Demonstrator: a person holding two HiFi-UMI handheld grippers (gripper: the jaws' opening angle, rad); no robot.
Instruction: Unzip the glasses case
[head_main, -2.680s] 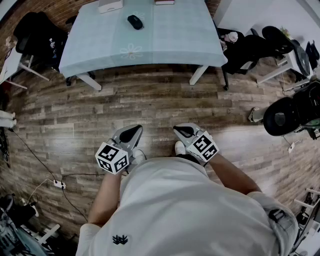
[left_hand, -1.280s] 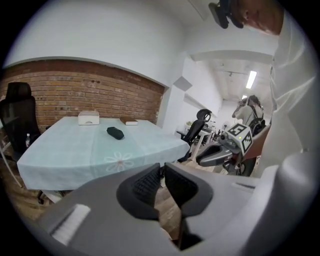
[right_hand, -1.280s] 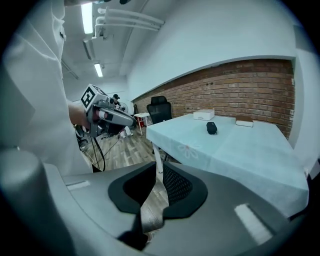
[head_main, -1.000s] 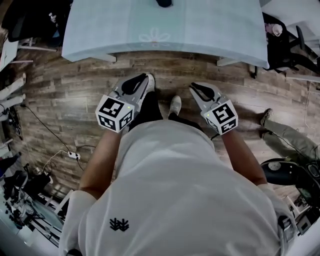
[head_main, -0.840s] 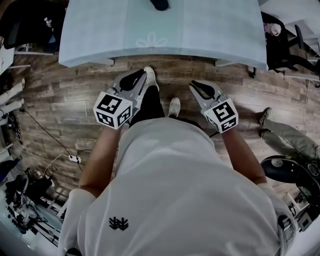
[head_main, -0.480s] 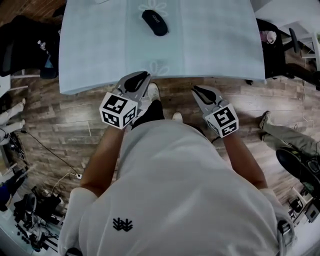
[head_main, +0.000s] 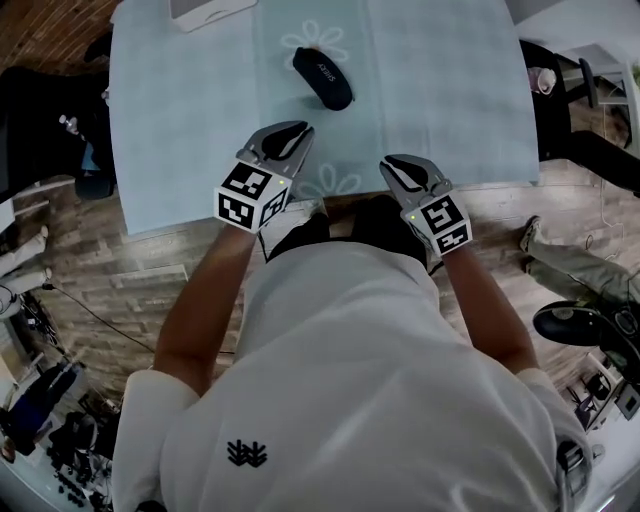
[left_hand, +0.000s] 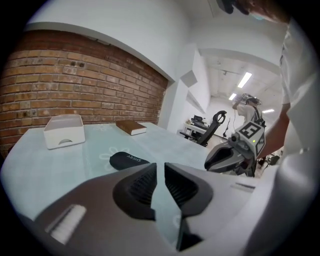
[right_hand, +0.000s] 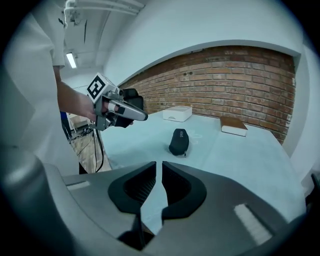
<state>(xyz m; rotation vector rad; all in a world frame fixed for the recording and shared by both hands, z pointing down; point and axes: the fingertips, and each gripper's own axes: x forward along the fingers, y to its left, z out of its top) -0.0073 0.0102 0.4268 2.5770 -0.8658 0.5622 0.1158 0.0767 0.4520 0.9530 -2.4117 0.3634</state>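
A black zipped glasses case (head_main: 322, 77) lies on the pale blue table (head_main: 450, 90), by a flower print and towards the far side. My left gripper (head_main: 297, 133) hovers over the table's near part, short of the case, jaws shut on nothing. My right gripper (head_main: 392, 163) hangs at the near edge, also shut and empty. In the left gripper view the case (left_hand: 129, 160) sits just beyond my jaws (left_hand: 160, 167), with the right gripper (left_hand: 232, 155) to the right. The right gripper view has the case (right_hand: 179, 141) farther off and the left gripper (right_hand: 117, 112) at its left.
A white box (head_main: 205, 10) stands at the table's far left corner and a brown book (left_hand: 131, 127) lies near the brick wall. Black chairs and bags (head_main: 45, 110) crowd the left side. Another person's leg (head_main: 560, 265) is on the floor at the right.
The person has walked up to the table. The case has come much nearer, and both grippers have moved from over the floor to over the table's near edge. Jaws unchanged.
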